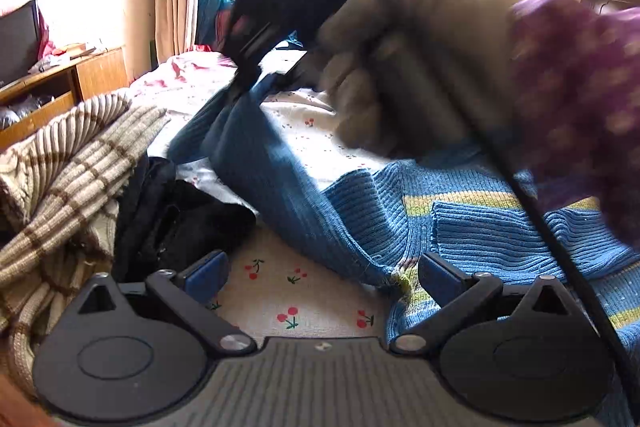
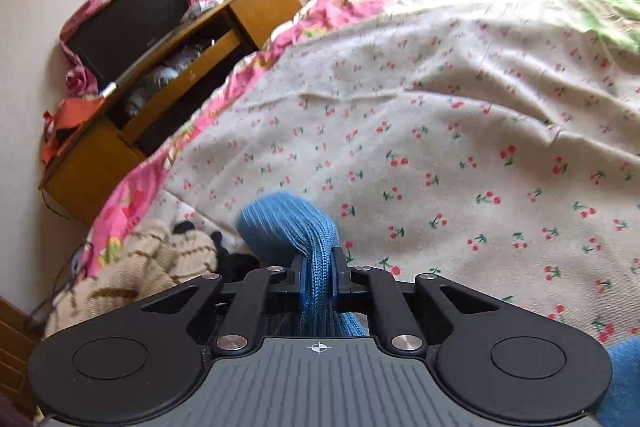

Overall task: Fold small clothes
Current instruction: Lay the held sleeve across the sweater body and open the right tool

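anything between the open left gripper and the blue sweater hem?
Nothing visible. The left gripper is open over bare sheet, and the blue sweater hem lies against its right finger. The right gripper is shut on a sweater fold, off to the side.

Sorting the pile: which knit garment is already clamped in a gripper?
The blue ribbed sweater, pinched in the right gripper; the beige striped knit lies untouched beside it.
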